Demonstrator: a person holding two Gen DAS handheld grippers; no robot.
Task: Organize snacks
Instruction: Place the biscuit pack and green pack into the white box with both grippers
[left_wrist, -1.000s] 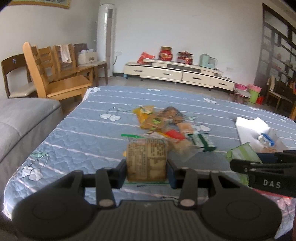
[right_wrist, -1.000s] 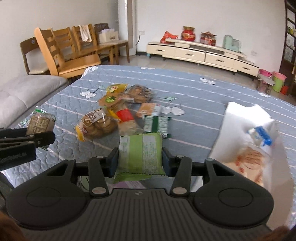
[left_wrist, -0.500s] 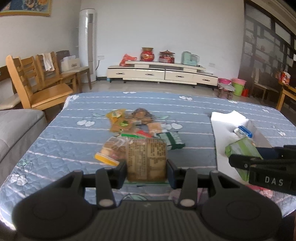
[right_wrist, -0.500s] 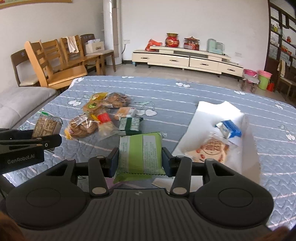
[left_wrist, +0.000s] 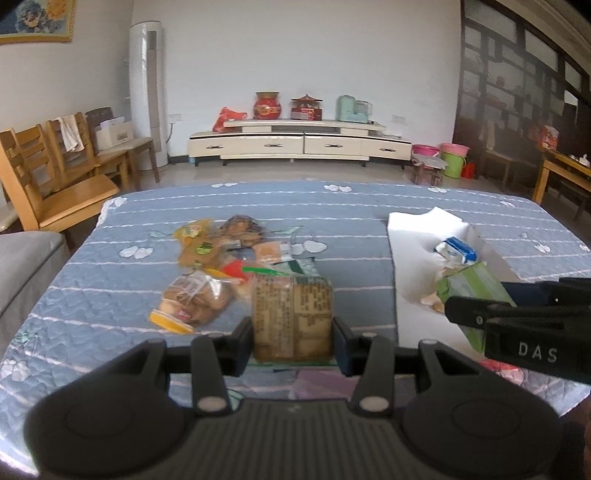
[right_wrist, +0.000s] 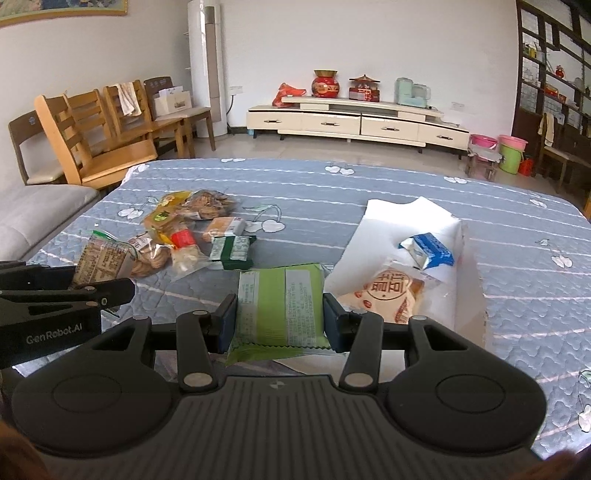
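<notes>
My left gripper (left_wrist: 293, 341) is shut on a brown printed snack pack (left_wrist: 291, 317) and holds it above the table's near edge. My right gripper (right_wrist: 280, 325) is shut on a green snack pack (right_wrist: 282, 310) just left of a white box (right_wrist: 384, 221). The box holds a blue-white packet (right_wrist: 430, 251) and an orange-printed packet (right_wrist: 388, 295). A pile of loose snacks (right_wrist: 184, 236) lies on the blue quilted cloth (right_wrist: 332, 192) to the left; it also shows in the left wrist view (left_wrist: 221, 258). Each gripper shows in the other's view, the right (left_wrist: 517, 321) and the left (right_wrist: 55, 295).
Wooden chairs (right_wrist: 92, 136) and a grey sofa (right_wrist: 33, 218) stand to the left of the table. A low TV cabinet (right_wrist: 354, 122) stands at the far wall. Pink and green buckets (right_wrist: 506, 151) stand on the floor at the right.
Both grippers have swung to the right with their packs still held. The white box has come closer to the middle of both views.
</notes>
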